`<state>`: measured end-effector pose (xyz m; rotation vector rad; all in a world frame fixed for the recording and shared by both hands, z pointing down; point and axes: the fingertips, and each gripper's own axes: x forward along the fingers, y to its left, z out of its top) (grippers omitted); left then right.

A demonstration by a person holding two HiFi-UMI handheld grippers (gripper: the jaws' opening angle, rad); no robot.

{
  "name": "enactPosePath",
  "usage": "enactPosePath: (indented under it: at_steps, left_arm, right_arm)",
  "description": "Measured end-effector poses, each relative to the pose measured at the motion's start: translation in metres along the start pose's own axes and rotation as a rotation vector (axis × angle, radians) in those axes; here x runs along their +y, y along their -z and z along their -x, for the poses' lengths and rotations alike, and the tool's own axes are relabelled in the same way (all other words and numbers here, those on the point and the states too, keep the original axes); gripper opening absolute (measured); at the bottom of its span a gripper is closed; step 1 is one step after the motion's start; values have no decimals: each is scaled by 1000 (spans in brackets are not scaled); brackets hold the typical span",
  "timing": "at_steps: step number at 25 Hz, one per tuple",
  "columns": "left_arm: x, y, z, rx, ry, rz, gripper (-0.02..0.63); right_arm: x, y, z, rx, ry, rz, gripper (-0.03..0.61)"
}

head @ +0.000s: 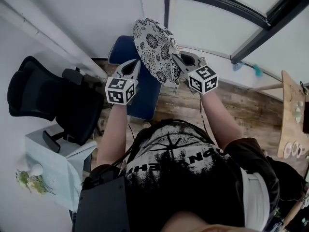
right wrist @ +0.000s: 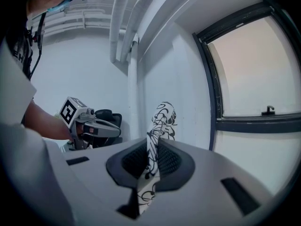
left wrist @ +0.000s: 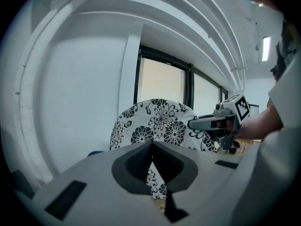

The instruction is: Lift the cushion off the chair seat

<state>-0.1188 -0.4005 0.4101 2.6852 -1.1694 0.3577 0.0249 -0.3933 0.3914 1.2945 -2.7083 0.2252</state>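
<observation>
Right gripper [right wrist: 151,147] clamps the floral cushion's [head: 154,45] edge, upright between its jaws; left gripper [left wrist: 151,145] closed alongside, blue chair [head: 145,98] below.

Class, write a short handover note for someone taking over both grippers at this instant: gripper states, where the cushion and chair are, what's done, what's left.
Right gripper: fingers shut on the cushion edge, fabric between them.
Left gripper: fingers closed at the cushion's opposite edge, apparently pinching it.
Cushion: held tilted on edge in the air above the blue chair seat; it looks clear of the seat.
Done: the cushion is off the seat.
Left: probably only to keep both grips firm and carry it away.
</observation>
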Motion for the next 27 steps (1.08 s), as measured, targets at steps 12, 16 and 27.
enactPosePath:
  at_steps: [12,16,27]
  left_arm:
    - [-5,3,-9,10,1,9,12]
    - [-8,5,-8,15,3,7,12]
    - [-13,5,-1,13,4,11,12]
  right_arm:
    - [-7,9,2,20,1,-6,32]
    - [-7,12,5,19,5,-12,33]
    - [-5,14,5,13,-3,-20,32]
